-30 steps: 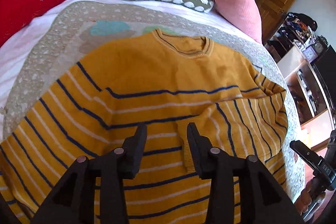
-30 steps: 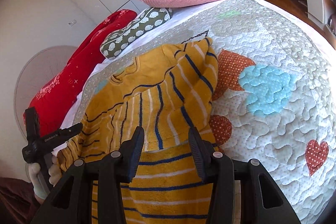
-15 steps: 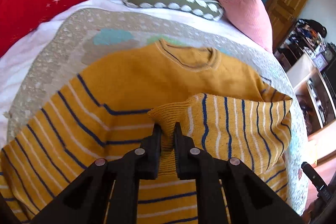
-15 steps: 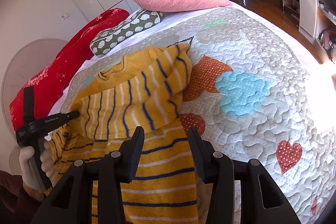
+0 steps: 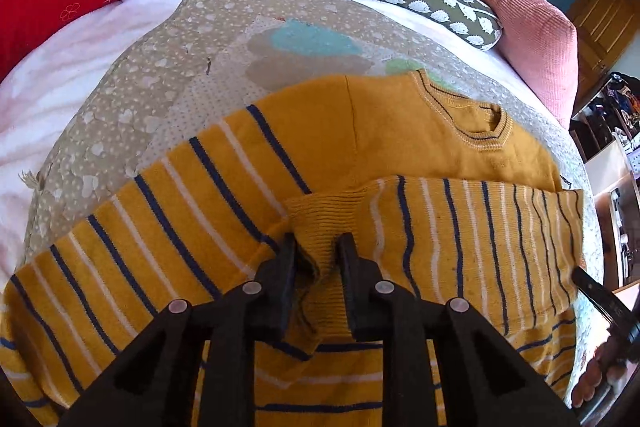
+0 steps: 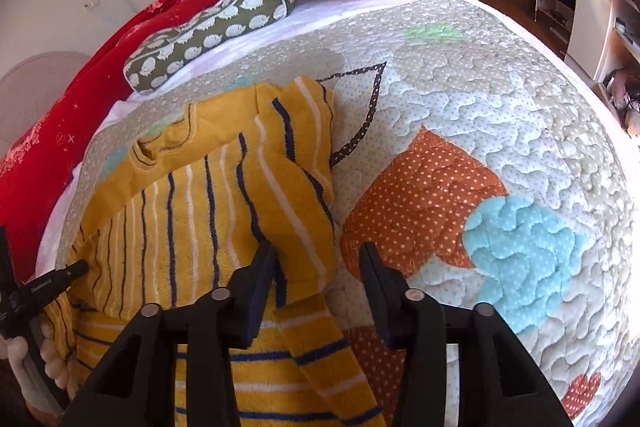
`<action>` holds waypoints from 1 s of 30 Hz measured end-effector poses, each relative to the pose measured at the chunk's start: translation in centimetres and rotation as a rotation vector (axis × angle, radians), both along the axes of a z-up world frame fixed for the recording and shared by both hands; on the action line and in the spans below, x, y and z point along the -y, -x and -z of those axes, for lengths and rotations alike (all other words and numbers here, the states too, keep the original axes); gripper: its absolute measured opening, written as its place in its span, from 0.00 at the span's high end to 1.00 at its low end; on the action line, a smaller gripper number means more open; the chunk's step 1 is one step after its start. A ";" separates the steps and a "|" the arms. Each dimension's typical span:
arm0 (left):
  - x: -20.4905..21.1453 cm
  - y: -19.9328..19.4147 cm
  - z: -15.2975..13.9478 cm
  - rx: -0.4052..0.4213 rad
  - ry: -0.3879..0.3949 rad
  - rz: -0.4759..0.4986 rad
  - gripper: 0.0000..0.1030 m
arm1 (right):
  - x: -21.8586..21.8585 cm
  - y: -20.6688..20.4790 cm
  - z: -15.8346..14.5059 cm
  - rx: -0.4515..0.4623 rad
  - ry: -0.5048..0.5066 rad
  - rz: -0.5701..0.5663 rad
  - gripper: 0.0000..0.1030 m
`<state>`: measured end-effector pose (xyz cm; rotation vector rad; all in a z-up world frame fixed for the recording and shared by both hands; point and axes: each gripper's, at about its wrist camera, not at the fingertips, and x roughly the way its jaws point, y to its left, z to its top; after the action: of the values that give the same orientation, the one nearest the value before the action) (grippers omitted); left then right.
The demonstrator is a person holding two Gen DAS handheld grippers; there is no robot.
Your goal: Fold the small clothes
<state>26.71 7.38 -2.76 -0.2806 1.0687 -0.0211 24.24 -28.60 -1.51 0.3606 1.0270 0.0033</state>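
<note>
Left wrist view: the left gripper [image 5: 316,247], fingers just eased slightly, pinched the cuff of the sweater [image 5: 400,131] on the bed [image 5: 60,83], one sleeve folded across; right wrist view: the right gripper [image 6: 318,259], fingers closing but apart, straddled the fold's edge, other sleeve and body unfolded.

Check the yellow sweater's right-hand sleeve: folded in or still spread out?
Folded in. The striped sleeve lies across the sweater chest, its cuff between the left gripper's fingers.
</note>
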 end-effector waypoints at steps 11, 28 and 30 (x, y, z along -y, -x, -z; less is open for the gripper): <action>-8.9 15.6 -7.8 0.217 -0.041 -0.117 0.55 | -0.9 4.5 -4.3 0.075 0.113 0.013 0.64; -18.7 39.0 -3.7 0.225 -0.061 -0.395 0.46 | -39.0 18.5 -7.5 0.195 0.012 -1.012 0.52; -19.3 39.7 -3.2 0.221 -0.052 -0.398 0.46 | -42.2 19.7 -5.6 0.146 0.036 -1.038 0.52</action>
<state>-13.00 26.66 0.42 -0.4294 0.7789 0.3255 4.53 13.57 4.13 -0.2347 0.9693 0.9280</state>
